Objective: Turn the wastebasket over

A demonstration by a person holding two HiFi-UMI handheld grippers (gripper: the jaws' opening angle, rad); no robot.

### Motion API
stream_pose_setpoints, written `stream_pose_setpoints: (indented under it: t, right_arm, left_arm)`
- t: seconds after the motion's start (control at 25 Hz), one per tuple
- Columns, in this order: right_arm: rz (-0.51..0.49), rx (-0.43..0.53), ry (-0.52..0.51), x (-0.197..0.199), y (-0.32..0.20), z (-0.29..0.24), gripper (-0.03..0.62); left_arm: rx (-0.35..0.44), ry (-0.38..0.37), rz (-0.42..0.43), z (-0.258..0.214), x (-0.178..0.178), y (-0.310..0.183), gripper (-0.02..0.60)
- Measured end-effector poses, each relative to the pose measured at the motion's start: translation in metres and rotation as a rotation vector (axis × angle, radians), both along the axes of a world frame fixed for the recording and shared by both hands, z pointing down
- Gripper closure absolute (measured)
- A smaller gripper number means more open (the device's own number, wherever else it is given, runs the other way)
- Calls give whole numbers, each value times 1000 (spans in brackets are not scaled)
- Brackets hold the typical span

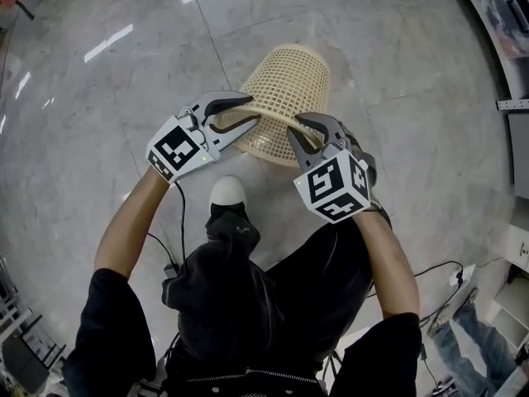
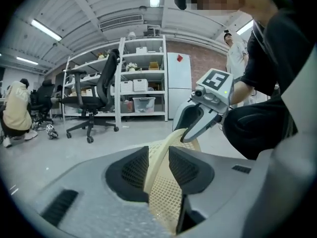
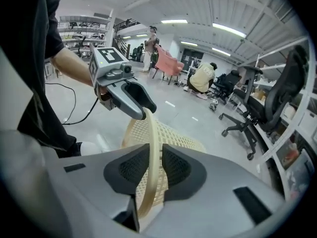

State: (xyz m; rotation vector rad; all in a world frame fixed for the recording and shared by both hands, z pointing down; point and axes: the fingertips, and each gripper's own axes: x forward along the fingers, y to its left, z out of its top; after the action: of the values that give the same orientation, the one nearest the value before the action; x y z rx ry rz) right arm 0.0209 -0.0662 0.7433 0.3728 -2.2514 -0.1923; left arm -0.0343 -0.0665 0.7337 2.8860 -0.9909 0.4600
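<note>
A cream mesh wastebasket (image 1: 285,89) hangs tilted over the grey floor, its closed bottom pointing away from me and its open rim toward me. My left gripper (image 1: 254,110) is shut on the rim's left side, and in the left gripper view the rim band (image 2: 159,162) fills the gap between the two pads. My right gripper (image 1: 294,126) is shut on the rim's right side, where the band (image 3: 154,152) runs up between its pads. Each gripper view shows the other gripper across the rim: the right gripper (image 2: 184,133) and the left gripper (image 3: 141,110).
My white shoe (image 1: 228,191) stands on the floor just below the basket. A cable (image 1: 430,271) trails at the right. A black office chair (image 2: 91,98), white shelves (image 2: 141,83) and a seated person (image 2: 15,110) are further off. Another chair (image 3: 267,98) stands at the right.
</note>
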Motion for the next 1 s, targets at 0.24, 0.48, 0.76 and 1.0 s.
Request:
stream_pose_setpoints:
  t: [0.24,0.48,0.76,1.0]
  right_arm:
    - [-73,-149,24,7,21,21,507]
    - [-96,-235,-27,10,24,11,507]
    - [-118,-366,-54,16,28,9,545]
    - [90,-490,-108,-2,28,11,551]
  left_arm:
    - [-89,-44,174,33,15,34,508]
    - [-122,-11,212,34,18,31,511]
    - [-134,-31,250,35,20,31,509]
    - [-174,6,77,24,-14,20,482]
